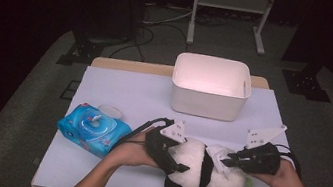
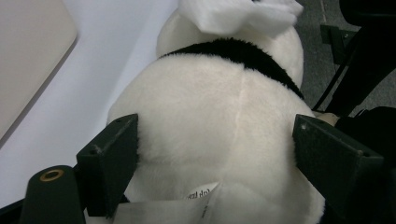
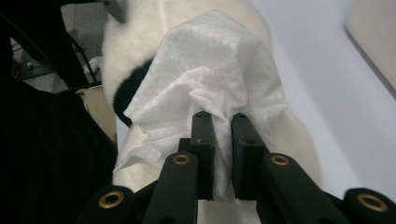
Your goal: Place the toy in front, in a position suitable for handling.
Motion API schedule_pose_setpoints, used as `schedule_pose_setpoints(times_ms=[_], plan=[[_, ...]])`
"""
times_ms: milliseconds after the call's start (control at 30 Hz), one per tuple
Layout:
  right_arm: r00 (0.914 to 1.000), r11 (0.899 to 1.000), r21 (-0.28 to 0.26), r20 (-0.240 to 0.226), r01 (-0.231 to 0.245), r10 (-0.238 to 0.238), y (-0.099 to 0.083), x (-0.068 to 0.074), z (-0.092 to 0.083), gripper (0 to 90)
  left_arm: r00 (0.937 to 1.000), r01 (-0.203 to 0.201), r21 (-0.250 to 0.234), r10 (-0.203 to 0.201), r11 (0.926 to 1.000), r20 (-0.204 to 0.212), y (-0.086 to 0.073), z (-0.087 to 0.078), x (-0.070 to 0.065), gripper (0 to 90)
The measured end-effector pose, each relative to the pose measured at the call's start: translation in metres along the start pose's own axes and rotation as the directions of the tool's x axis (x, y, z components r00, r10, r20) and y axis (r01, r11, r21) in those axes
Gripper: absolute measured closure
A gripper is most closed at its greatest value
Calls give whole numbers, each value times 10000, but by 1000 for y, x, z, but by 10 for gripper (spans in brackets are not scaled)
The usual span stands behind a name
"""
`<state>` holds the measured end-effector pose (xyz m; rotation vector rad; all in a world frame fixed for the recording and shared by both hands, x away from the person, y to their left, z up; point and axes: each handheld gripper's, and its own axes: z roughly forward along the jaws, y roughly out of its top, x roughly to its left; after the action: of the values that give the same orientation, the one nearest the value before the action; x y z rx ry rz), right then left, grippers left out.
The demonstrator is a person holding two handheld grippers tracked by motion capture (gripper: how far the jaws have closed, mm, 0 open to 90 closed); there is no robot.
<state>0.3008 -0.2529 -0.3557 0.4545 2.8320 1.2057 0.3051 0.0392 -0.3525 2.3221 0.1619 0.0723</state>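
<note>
A black-and-white panda plush (image 1: 227,182) lies on its side near the front edge of the table. My left gripper (image 1: 172,158) holds it from the left. In the left gripper view the two jaws press into the plush's white body (image 2: 210,107) on either side, left gripper (image 2: 217,140) spread wide around it. My right gripper (image 1: 225,161) comes in from the right, shut on a white wipe (image 1: 217,158). In the right gripper view the wipe (image 3: 210,70) is pinched between the jaws of the right gripper (image 3: 219,119) and drapes over the plush (image 3: 120,46).
A blue pack of wet wipes (image 1: 93,130) lies at the front left, with a small white lid (image 1: 110,111) behind it. A white bin (image 1: 211,85) stands at the back middle of the white-covered table (image 1: 129,92). Floor and stand legs lie beyond.
</note>
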Motion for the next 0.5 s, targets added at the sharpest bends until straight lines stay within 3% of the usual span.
schedule_pose_setpoints(times_ms=[67,200,500], plan=[[9995,9999,-27,-273,133,-133,3,3,5,806,10000,-18,76,18,10000,19,2,0,1,155],[9994,9997,118,-290,195,-192,5,6,13,810,10000,-5,118,4,9999,96,7,1,3,147],[9989,9992,70,-261,387,-385,3,9,10,810,9992,55,222,-64,9997,405,17,7,9,143]])
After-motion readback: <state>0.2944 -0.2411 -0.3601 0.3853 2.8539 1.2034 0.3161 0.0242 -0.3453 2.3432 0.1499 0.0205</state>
